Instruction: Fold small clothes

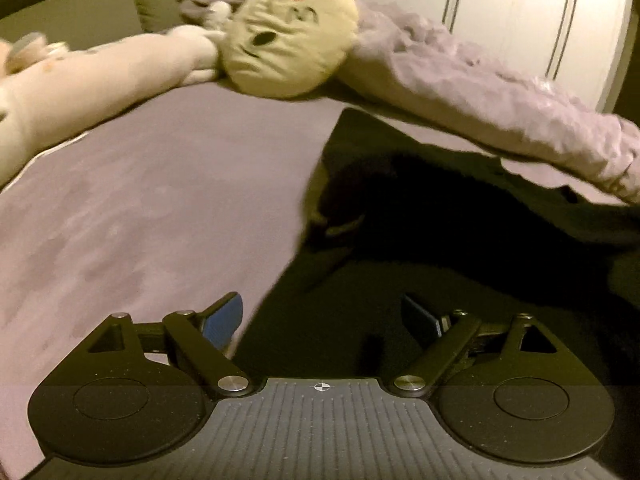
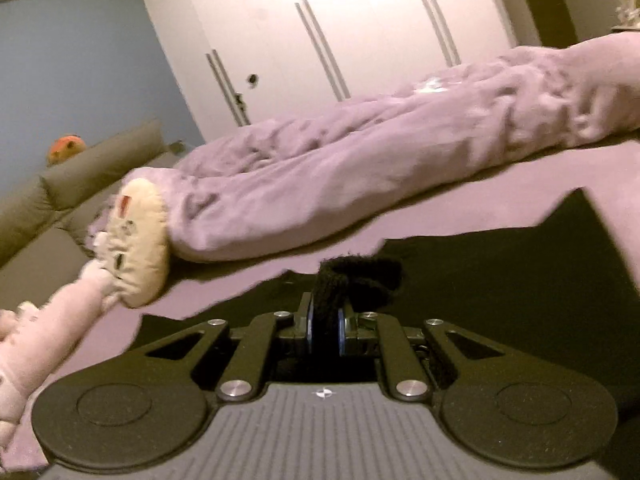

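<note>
Over on the left of the bed lies a long pale pink plush toy [image 1: 92,80], and against it a round cream cushion with a stitched face [image 1: 288,36]; neither is part of the job. A lilac sheet [image 1: 140,208] covers the mattress, and behind it a rumpled lilac duvet [image 1: 500,100] runs along the far side in front of white wardrobe doors [image 2: 340,32].

The left gripper [image 1: 322,320] hovers with its blue pads spread wide and nothing between them, poised over the near left edge of the black garment [image 1: 460,232]. That garment lies spread on the sheet, mostly flat, its left border running diagonally away from the gripper.

Further right, the right gripper [image 2: 325,328] is clamped tight on a bunched fold of the same black garment [image 2: 500,288], a thick ribbed-looking edge, perhaps a hem or cuff, standing up between the pads.

The cloth looks soft, light and limp, so I would expect it to sag and drag wherever it is unsupported. It seems fuzzy enough not to slip. The sensible grip for the free gripper is probably the left edge or corner, pinching shallow to avoid catching the sheet beneath.
</note>
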